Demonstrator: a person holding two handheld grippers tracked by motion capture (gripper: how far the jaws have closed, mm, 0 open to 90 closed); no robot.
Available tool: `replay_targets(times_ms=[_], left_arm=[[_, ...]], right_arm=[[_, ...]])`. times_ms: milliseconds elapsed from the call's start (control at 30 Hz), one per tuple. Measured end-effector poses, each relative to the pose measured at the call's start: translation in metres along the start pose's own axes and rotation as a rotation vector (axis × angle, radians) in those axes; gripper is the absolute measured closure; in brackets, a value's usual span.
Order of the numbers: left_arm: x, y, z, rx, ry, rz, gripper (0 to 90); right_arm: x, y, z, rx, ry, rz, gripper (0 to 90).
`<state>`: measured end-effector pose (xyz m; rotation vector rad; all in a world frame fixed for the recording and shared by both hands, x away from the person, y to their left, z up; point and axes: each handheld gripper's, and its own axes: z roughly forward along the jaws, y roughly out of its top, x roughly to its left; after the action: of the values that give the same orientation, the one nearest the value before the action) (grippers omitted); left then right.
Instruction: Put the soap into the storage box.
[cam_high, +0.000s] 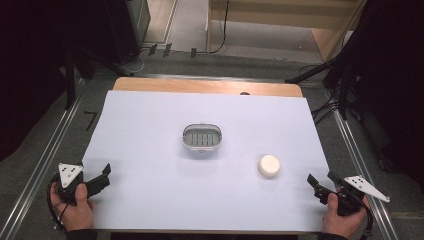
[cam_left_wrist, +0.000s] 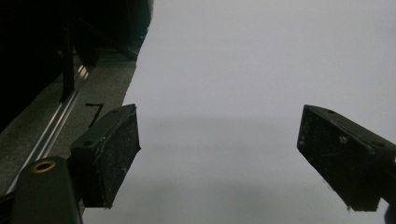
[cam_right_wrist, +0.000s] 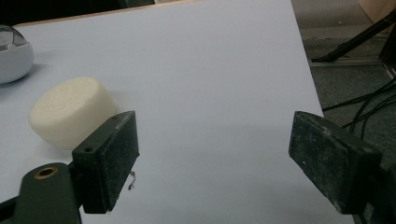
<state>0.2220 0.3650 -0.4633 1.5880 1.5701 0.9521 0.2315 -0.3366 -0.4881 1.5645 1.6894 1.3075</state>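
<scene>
Soap bar (cam_high: 269, 165) x1, dish (cam_high: 201, 137) x1, 2 grippers: L (cam_left_wrist: 219, 158) & R (cam_right_wrist: 215, 158) wide open, empty

Your surface (cam_high: 150, 150) was covered by a smooth, matt sheet of pale lilac-white, paper-like in look, with a strip of bare light wood (cam_high: 200, 86) showing at its far edge. The round cream block (cam_high: 269, 165) beside your right gripper (cam_high: 325, 186) looked matt and finely grainy, like soap or foam, while the small oval dish (cam_high: 201, 137) had a smooth, faintly glossy grey wall that looked like plastic. The pads (cam_right_wrist: 116, 154) of your jaws were black, matt and rough, scuffed and speckled with pale flecks, set on smooth dark plastic bodies.
</scene>
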Motion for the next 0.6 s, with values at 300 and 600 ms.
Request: replay_targets(times_ms=[300,600], left_arm=[[-0.001,0.0,0.001,0.008,0.016,0.007,13.6],[-0.003,0.001,0.001,0.015,0.01,0.025,13.7]], right_arm=[[-0.001,0.007,0.007,0.091,0.018,-0.011,15.9],[0.004,0.018,0.01,0.219,0.043,-0.051,13.0]])
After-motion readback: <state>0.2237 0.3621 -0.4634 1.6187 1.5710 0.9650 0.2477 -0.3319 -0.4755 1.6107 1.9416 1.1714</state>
